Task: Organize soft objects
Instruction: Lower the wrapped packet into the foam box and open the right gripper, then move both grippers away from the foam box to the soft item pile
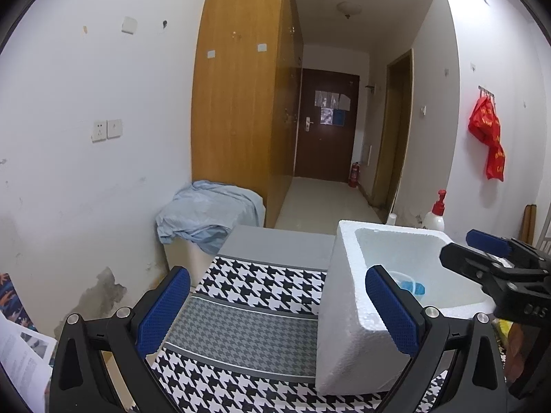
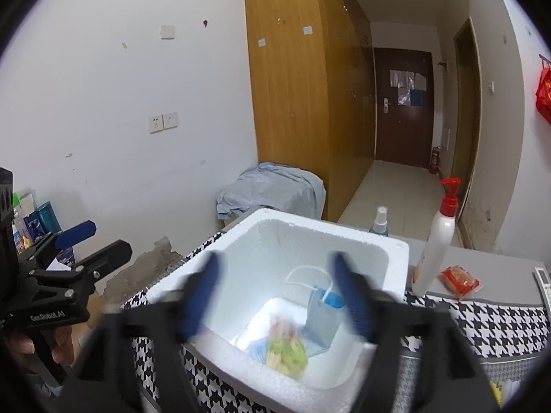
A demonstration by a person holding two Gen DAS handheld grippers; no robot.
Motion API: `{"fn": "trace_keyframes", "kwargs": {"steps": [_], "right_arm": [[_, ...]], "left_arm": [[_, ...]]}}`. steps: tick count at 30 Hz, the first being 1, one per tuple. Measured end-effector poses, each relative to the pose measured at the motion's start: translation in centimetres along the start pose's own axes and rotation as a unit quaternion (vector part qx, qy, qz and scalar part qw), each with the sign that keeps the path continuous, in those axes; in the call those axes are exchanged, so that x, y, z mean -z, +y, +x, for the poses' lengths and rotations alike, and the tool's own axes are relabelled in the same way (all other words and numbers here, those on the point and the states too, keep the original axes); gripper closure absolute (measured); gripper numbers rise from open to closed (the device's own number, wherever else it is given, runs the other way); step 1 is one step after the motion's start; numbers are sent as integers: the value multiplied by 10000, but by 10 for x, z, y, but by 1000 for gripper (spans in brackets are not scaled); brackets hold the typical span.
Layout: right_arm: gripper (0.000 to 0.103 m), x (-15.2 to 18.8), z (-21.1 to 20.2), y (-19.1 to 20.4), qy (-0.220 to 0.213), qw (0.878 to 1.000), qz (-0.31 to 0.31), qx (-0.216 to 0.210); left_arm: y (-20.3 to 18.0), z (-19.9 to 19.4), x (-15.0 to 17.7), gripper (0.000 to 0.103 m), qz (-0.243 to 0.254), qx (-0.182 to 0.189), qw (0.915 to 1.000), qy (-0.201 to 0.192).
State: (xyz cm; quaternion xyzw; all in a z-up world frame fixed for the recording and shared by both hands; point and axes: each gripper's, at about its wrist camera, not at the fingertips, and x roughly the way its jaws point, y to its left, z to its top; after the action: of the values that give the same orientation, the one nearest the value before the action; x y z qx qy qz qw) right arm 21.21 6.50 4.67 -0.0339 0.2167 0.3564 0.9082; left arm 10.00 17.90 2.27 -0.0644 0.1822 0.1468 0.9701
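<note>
A white foam box stands on a houndstooth-patterned table. Inside it lie a blue face mask with white ear loops and a packet of green and yellow soft items. My right gripper is open and empty, blurred, hovering above the box. My left gripper is open and empty, left of the box, its right finger over the box's near corner. The right gripper also shows in the left wrist view.
A white pump bottle, a small spray bottle and a red packet stand right of the box. A light blue cloth drapes a bin by the wooden wardrobe. Books are at the left.
</note>
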Motion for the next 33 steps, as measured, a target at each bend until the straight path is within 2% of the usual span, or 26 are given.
{"fn": "trace_keyframes", "kwargs": {"steps": [14,17,22,33], "right_arm": [[11,3,-17,-1,-69,9999,-72,91],[4,4,-23,-4,-116,9999,-21,35],[0,6,-32,-4,-120,9999,-18,86],[0,12,-58,-4,-243,9996,-13,164]], "left_arm": [[-9,-6,-1,1,57,137,9999,-74],[-13,-8,-1,1,89,161,9998,-82],[-21,-12,-2,1,149,244,9995,-112],[-35,-28,-2,1,202,357,9989,-223]]}}
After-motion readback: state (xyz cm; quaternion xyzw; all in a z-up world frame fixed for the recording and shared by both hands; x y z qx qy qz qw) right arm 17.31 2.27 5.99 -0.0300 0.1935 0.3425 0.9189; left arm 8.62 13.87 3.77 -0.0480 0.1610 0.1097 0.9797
